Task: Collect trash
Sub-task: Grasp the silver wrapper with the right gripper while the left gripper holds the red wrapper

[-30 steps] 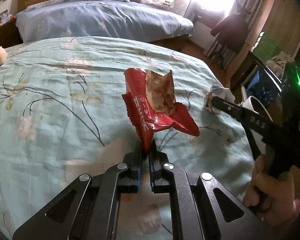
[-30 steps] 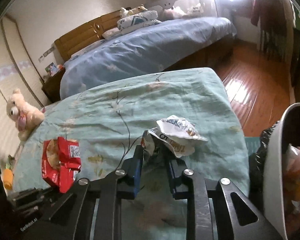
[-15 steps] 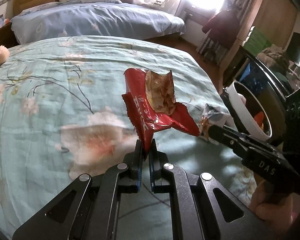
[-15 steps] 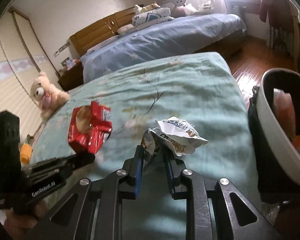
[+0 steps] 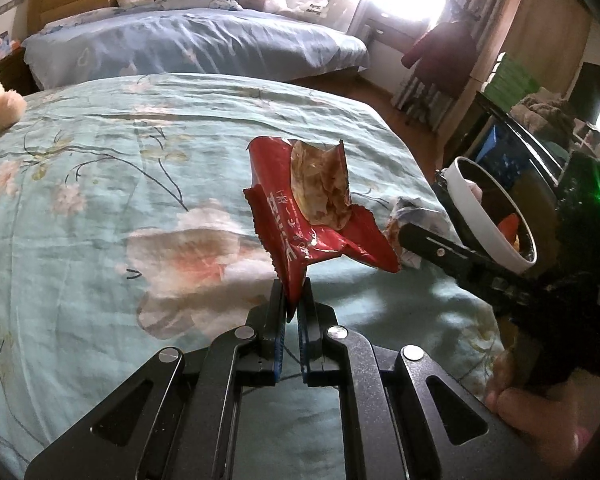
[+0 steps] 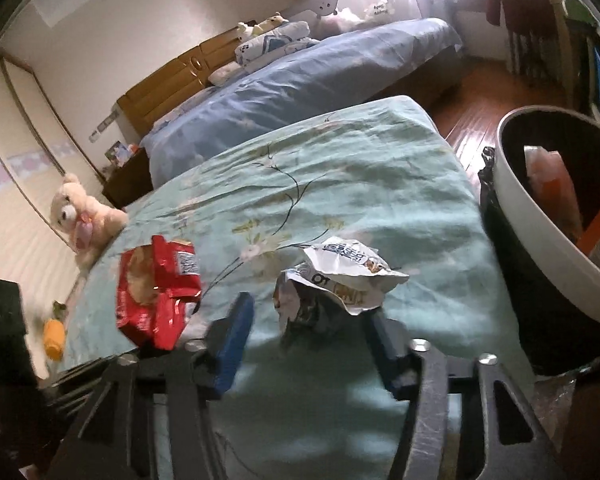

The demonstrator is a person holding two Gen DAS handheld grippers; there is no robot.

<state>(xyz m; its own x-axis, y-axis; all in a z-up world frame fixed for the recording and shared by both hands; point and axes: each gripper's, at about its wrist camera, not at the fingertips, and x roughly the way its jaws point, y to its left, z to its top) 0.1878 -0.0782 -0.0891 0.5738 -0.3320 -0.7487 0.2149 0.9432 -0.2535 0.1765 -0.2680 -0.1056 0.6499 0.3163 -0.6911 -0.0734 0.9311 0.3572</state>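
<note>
Wrappers are the trash here: a torn red foil snack wrapper (image 5: 300, 216), printed with white characters too creased to read, stands pinched at its bottom corner in the left gripper (image 5: 291, 304) above the pale green floral bedspread (image 5: 100, 200). A crumpled white-and-silver wrapper (image 6: 340, 276) with blurred blue lettering sits between the right gripper's (image 6: 308, 320) opening jaws, their pads clear of it, beside the white-rimmed black-lined trash bin (image 6: 540, 240).
</note>
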